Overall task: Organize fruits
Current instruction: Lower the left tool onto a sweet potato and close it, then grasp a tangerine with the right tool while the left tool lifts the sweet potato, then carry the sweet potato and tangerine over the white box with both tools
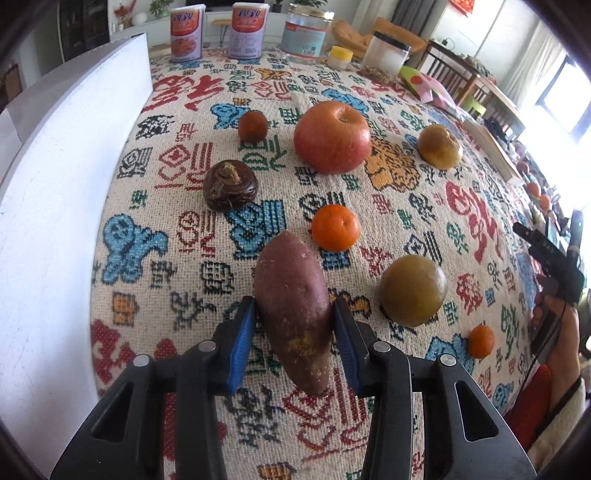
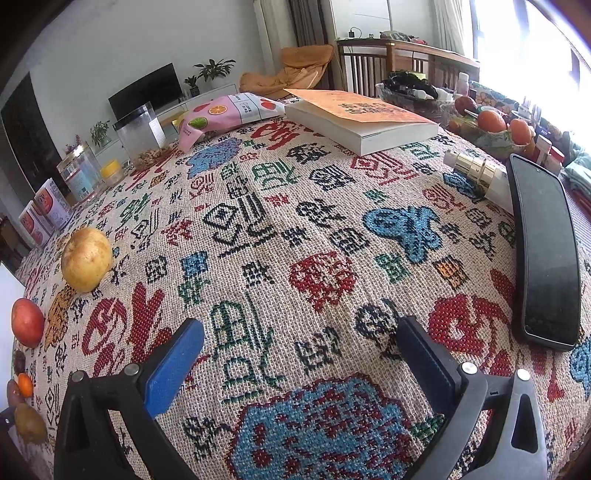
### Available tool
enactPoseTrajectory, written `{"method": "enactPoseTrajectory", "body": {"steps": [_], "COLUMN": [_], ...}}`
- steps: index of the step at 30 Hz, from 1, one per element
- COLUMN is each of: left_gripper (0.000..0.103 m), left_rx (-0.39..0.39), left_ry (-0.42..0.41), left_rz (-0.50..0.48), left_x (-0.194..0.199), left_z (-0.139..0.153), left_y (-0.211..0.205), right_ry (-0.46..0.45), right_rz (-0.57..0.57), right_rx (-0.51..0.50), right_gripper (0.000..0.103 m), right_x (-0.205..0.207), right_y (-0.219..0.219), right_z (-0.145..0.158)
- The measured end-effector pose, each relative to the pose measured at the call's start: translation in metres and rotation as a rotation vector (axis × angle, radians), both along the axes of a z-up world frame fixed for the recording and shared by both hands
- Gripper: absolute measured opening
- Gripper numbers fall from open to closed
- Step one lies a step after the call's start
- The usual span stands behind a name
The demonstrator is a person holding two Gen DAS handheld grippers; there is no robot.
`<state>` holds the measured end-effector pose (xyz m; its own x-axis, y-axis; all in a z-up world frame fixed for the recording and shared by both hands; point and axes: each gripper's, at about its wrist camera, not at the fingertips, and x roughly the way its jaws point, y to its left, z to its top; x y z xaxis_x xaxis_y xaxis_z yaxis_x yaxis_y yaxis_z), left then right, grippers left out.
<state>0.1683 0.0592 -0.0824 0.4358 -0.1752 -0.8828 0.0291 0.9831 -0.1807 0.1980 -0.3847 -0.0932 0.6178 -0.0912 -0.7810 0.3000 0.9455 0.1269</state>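
At lower centre, the left gripper (image 1: 294,325) holds the sweet potato (image 1: 293,314) between its blue pads. The right gripper (image 2: 301,354) stands wide above the bench (image 2: 295,229), holding nothing.

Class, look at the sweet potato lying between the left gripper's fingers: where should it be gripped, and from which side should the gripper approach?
Grip the sweet potato across its thick middle, coming in along its length from the near tapered end, as the left gripper does. It lies lengthwise, pointing away from the camera, so its long sides face the blue pads.

One apple (image 1: 332,137), one sweet potato (image 1: 293,314), two cans (image 1: 185,32)
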Motion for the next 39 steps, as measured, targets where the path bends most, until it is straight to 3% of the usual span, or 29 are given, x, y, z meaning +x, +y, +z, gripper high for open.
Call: {"method": "enactPoseTrajectory", "body": {"steps": [2, 3, 4, 6, 9, 11, 12, 13, 15, 17, 21, 23, 25, 27, 31, 35, 39], "left_gripper": [0.046, 0.053, 0.06, 0.062, 0.062, 0.056, 0.044, 0.041, 0.041, 0.04, 0.04, 0.04, 0.04, 0.04, 0.04, 0.04, 0.04], "left_rx": [0.027, 0.049, 0.066, 0.073, 0.123, 0.146, 0.165, 0.163, 0.114, 0.064, 0.039, 0.013, -0.004, -0.024, -0.106, -0.218, -0.315], "left_ry": [-0.022, -0.035, -0.046, -0.062, -0.031, -0.039, -0.05, -0.065, -0.075, -0.075, -0.104, -0.104, -0.103, -0.102, -0.102, -0.161, -0.216], "left_rz": [-0.001, 0.004, 0.013, 0.017, -0.016, -0.033, -0.025, -0.021, -0.003, 0.006, 0.0, 0.006, 0.012, 0.016, 0.011, -0.007, 0.033], "left_x": [-0.004, -0.003, -0.001, 0.002, -0.001, -0.009, -0.012, -0.014, -0.016, -0.02, -0.036, -0.045, -0.052, -0.059, -0.077, -0.11, -0.14], "left_z": [0.0, 0.0, 0.0, 0.0, -0.007, -0.012, -0.013, -0.014, -0.014, -0.011, -0.002, 0.001, 0.001, 0.0, 0.013, 0.066, 0.121], "left_y": [-0.003, -0.004, -0.006, -0.009, -0.019, -0.023, -0.023, -0.022, -0.015, -0.011, -0.01, -0.008, -0.007, -0.008, -0.009, 0.004, 0.045], "right_ry": [-0.005, -0.011, -0.022, -0.044, -0.11, -0.145, -0.152, -0.151, -0.132, -0.101, -0.036, 0.004, 0.033, 0.027, 0.007, -0.047, -0.131], "right_rz": [0.017, 0.023, 0.027, 0.052, 0.21, 0.36, 0.449, 0.531, 0.672, 0.772, 0.807, 0.816, 0.83, 0.828, 0.787, 0.785, 0.902], "right_rx": [0.006, 0.007, 0.01, 0.044, 0.14, 0.166, 0.179, 0.188, 0.174, 0.152, 0.089, 0.058, 0.041, 0.021, 0.049, 0.137, 0.215], "right_gripper": [0.103, 0.102, 0.098, 0.093, 0.093, 0.093, 0.093, 0.093, 0.092, 0.083, 0.073, 0.056, 0.048, 0.03, 0.029, 0.029, 0.029], "right_x": [-0.004, -0.005, -0.008, -0.017, -0.048, -0.079, -0.095, -0.108, -0.123, -0.126, -0.115, -0.111, -0.111, -0.113, -0.115, -0.124, -0.13], "right_y": [0.001, 0.003, 0.004, 0.009, 0.033, 0.06, 0.078, 0.096, 0.135, 0.168, 0.207, 0.215, 0.218, 0.217, 0.207, 0.21, 0.261], "right_z": [0.001, 0.002, 0.003, 0.01, 0.029, 0.039, 0.041, 0.041, 0.039, 0.036, 0.019, 0.01, 0.003, 0.002, 0.009, 0.039, 0.093]}}
